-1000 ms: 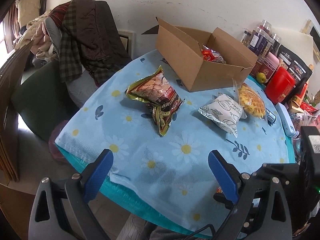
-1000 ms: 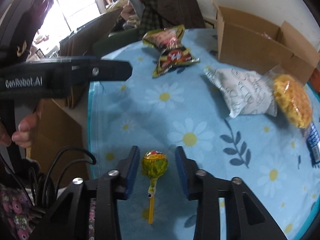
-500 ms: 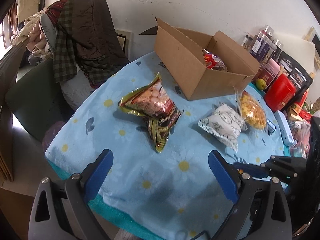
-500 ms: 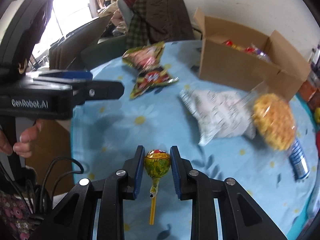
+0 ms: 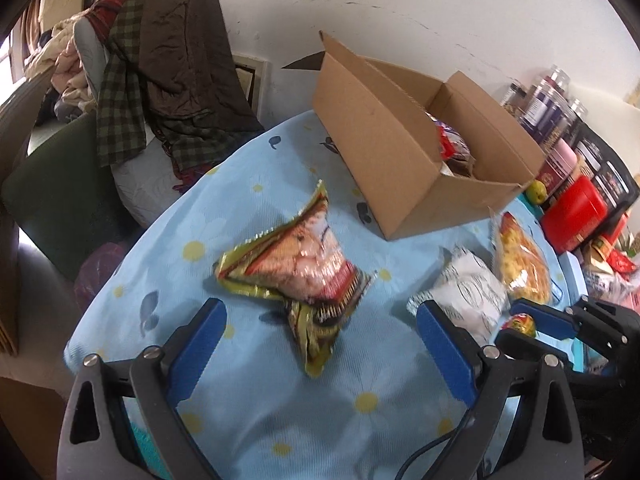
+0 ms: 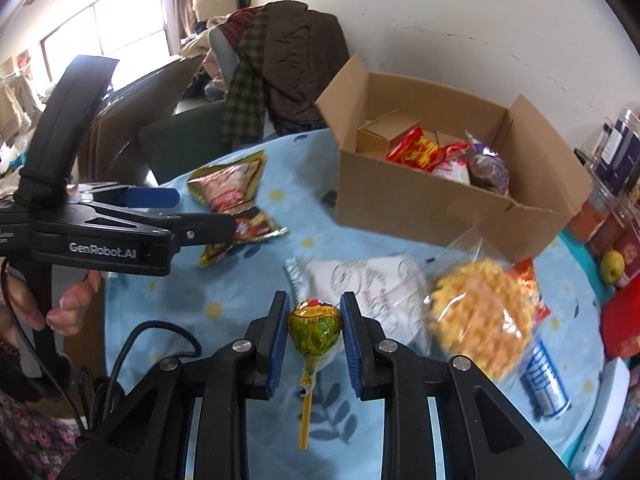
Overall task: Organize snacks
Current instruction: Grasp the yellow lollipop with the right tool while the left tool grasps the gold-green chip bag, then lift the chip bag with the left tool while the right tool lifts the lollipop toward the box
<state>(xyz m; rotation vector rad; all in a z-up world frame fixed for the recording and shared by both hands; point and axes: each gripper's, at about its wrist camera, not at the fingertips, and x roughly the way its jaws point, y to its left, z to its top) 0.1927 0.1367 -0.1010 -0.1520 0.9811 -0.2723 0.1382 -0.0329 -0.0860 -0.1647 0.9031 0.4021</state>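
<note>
Gold foil snack bag [image 5: 296, 264]: flat on the blue daisy tablecloth [image 5: 248, 408], long axis running toward the camera, ahead of the left gripper [image 5: 320, 348], whose jaws are spread wide and empty, apparently lined up to take it. Lollipop [image 6: 315, 326]: lifted off the cloth, head pinched between the right gripper's [image 6: 315, 334] blue pads, stick hanging back toward the camera. Cardboard box [image 6: 420, 216]: open-topped, partly filled, the likely destination.

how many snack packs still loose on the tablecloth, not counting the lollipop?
3. Gold-and-red pack on the far left near the left gripper, white pack in the middle, and clear bag of yellow puffs to its right. Clutter at the right edge may hide more.
</note>
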